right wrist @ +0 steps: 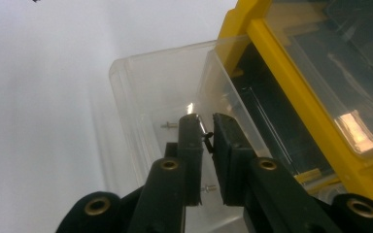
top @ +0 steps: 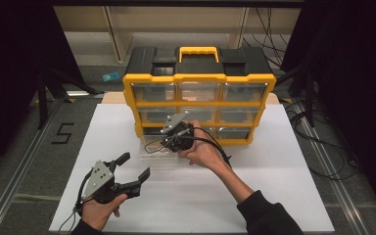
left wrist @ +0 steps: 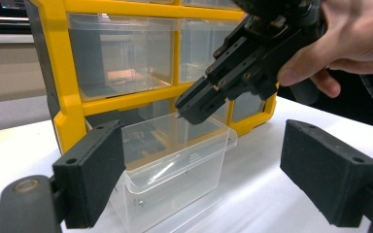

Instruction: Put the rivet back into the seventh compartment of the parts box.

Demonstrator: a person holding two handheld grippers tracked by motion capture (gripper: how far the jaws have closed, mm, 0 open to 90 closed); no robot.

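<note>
The right gripper (right wrist: 207,133) is carrying a small black screw (right wrist: 207,138) pinched in its jaws over the clear drawer (left wrist: 175,170) – pulled out, near the organizer (top: 199,105). It should release low, well inside the walls. The left gripper (top: 132,166) is waiting, jaws apart, empty.

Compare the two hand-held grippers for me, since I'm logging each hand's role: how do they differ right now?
The left hand-held gripper has its jaws wide open with nothing between them; the right hand-held gripper is shut on a small dark screw. The left rests low near the table's front edge; the right is poised over the clear pulled-out drawer at the yellow organizer. Both have black padded jaws and are held by hand.
</note>
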